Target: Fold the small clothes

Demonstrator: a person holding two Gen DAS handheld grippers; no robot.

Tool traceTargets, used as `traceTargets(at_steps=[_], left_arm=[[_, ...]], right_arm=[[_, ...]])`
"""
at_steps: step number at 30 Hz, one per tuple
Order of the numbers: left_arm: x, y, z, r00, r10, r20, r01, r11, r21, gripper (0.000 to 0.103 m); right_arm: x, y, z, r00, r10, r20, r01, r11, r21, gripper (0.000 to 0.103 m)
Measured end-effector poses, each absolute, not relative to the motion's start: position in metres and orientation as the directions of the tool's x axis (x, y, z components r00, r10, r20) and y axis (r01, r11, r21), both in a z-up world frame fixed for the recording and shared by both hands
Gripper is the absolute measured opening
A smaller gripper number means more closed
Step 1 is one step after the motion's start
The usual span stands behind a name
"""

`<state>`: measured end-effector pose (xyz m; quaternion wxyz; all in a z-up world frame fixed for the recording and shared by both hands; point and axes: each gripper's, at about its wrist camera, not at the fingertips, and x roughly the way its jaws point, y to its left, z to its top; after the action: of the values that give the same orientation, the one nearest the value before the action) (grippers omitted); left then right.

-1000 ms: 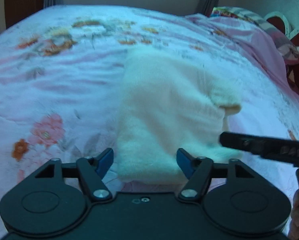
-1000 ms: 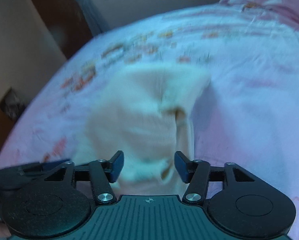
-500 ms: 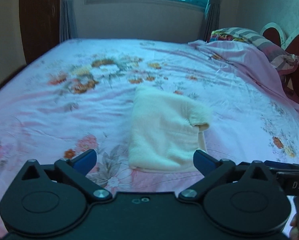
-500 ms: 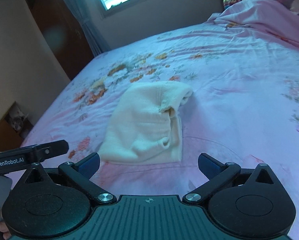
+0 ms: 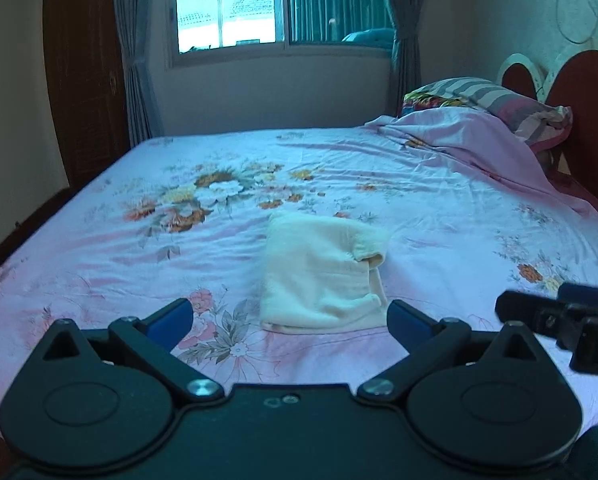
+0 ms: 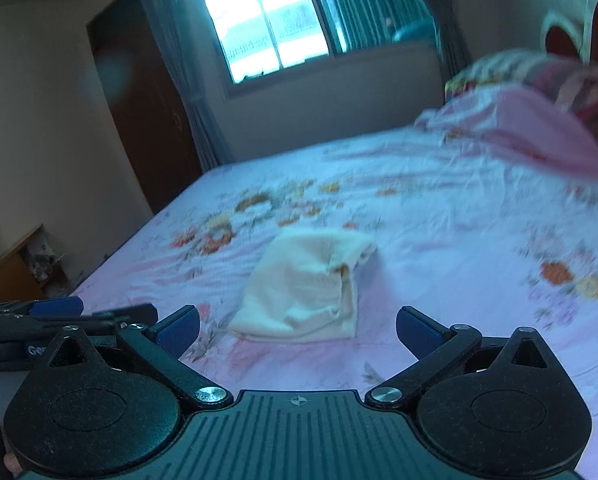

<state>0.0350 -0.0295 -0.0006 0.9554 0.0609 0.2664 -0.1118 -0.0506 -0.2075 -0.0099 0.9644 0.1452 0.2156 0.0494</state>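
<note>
A small cream-white fleecy garment [image 5: 323,276], folded into a rough rectangle, lies near the middle of the bed with the pink floral sheet [image 5: 99,248], just beyond the near edge. Its far right corner carries a rolled opening, perhaps a cuff or neck, and a thin layer pokes out along the right side.

The left claw [image 5: 289,316] stands with its blue-padded jaws spread wide and nothing between them; the garment lies beyond them, untouched. The right claw [image 6: 297,330] is likewise fully open and empty, clear of the cloth, with the bundle ahead and slightly left of its centre.

The fabric looks soft, thick and light, so it should bend freely, sag when lifted and give no resistance. It seems plush rather than slippery, yet stacked layers can slide over each other. A pinch at a single layer would likely unfold the bundle. The safer hold, in my judgement, is across the whole thickness at the near folded edge or at the two near corners, one claw each.
</note>
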Motion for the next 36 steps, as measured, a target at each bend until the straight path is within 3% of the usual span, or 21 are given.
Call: traceTargets(at_steps=[6, 15, 36], left_arm=[[0.015, -0.03, 0.004, 0.844, -0.166, -0.511, 0.222, 0.974, 0.05, 0.101], [-0.004, -0.035, 0.009, 0.856, -0.163, -0.491, 0.213, 0.976, 0.047, 0.102], [-0.009, -0.042, 0.006, 0.868, -0.076, -0.491, 0.153, 0.981, 0.119, 0.102]], right_arm=[[-0.086, -0.209, 0.0, 0.945, 0.11, -0.309, -0.025, 0.964, 0.265, 0.103], [-0.113, -0.223, 0.009, 0.967, 0.076, -0.243, -0.011, 0.966, 0.26, 0.103], [-0.109, -0.228, 0.003, 0.963, 0.086, -0.255, -0.019, 0.966, 0.256, 0.103]])
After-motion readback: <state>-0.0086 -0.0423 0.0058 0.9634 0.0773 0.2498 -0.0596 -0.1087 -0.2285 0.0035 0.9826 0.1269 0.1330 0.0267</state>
